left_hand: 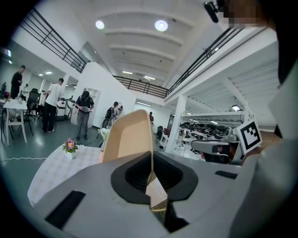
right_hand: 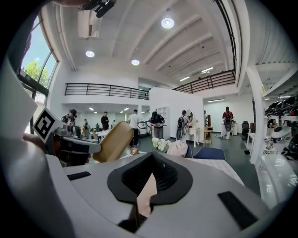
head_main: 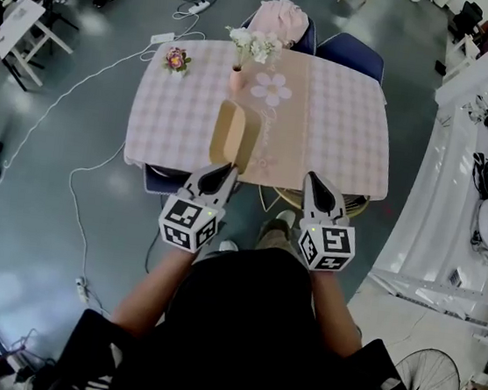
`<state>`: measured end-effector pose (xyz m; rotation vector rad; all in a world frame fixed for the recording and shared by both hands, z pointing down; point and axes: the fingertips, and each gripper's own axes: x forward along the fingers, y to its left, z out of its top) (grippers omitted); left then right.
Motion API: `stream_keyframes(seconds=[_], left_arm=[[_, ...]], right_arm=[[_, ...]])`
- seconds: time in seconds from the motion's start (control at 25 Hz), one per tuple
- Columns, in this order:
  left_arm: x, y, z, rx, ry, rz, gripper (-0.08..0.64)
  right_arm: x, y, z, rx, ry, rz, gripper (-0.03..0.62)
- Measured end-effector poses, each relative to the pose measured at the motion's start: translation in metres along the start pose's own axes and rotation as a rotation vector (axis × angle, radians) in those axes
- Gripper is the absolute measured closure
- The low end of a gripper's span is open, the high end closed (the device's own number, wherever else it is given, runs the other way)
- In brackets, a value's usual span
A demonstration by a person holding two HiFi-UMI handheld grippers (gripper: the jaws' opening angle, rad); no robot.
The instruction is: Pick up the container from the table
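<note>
The container (head_main: 234,135) is a tan oblong tray. It stands on edge above the near side of the pink checked table (head_main: 179,115), held up by its rim. My left gripper (head_main: 222,175) is shut on that rim; in the left gripper view the thin edge of the container (left_hand: 128,139) runs straight into the left gripper (left_hand: 151,174) between the black pads. My right gripper (head_main: 314,184) hovers at the table's near edge, to the right of the container, shut and with nothing in it. From the right gripper (right_hand: 150,175) the container (right_hand: 111,142) shows off to the left.
A pink vase with white flowers (head_main: 244,53) and a small flower pot (head_main: 177,60) stand at the table's far side. Blue chairs (head_main: 354,53) are behind it, another is tucked under the near edge. White shelving (head_main: 485,175) fills the right. Cables lie on the floor.
</note>
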<state>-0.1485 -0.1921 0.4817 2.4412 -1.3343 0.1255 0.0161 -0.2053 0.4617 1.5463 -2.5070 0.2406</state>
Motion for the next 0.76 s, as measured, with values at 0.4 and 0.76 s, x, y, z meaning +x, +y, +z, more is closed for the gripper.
stream_keyframes(seconds=[0.4,0.76], left_arm=[[-0.004,-0.001,-0.006,-0.047,-0.01,0.024,0.545],[0.009,-0.011,-0.018,-0.011,0.013,0.014,0.545]], right_arm=[[-0.01,-0.007,0.008,0.008,-0.017,-0.005,0.594],[-0.018,-0.009,0.016,-0.001,-0.015,0.005,0.594]])
